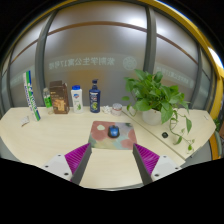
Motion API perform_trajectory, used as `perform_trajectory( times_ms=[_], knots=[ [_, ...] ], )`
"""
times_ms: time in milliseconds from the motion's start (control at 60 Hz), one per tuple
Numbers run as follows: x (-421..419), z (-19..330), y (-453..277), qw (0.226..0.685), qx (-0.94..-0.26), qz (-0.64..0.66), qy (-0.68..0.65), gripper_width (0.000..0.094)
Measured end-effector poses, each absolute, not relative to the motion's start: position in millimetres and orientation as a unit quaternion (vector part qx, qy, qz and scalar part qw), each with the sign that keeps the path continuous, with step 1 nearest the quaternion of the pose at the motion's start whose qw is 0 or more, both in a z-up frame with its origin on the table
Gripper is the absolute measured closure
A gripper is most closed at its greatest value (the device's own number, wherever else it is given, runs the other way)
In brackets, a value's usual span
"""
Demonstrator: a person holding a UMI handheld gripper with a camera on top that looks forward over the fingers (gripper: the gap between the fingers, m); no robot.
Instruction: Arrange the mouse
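mouse (113,131), small and dark blue, sitting on a patterned mat (112,135) near the middle of the pale table (40,135), just ahead of the fingers and centred between their lines. gripper (112,160) held low and level over the near part of the table, looking straight forward toward the mat, with both magenta pads (76,156) showing on the inner faces at either side. spread wide apart, gripping nothing, only bare tabletop between the pads. well short of the mouse, not touching it or the mat. beyond the mat, at the back of the table toward the left: a tall green and white tube-like item (31,95) leaning, a small green bottle (46,98), a brown box (60,97), a white bottle (76,98) and a dark blue bottle (94,96) standing upright in a loose row. a small pale cup-like thing (118,109) standing behind the mat, too small to tell more. to the right, a leafy green plant (156,96) in a white pot (153,116), with trailing stems reaching down over the table toward the right finger's side. behind everything, a frosted glass wall (110,45) with dark frames. nothing lying between the fingers and the mouse; the plant's trailing leaves the nearest thing off to the right.
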State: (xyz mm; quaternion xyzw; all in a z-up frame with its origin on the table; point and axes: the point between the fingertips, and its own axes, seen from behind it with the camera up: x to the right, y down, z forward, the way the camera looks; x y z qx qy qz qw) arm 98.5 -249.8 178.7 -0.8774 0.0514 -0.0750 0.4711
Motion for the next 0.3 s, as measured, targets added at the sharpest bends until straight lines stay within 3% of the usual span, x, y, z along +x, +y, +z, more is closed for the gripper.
perform_trajectory(
  times_ms=[300],
  knots=[
    [87, 188, -277, 0.477, -0.875, -0.080, 0.038, 0.0086]
  ],
)
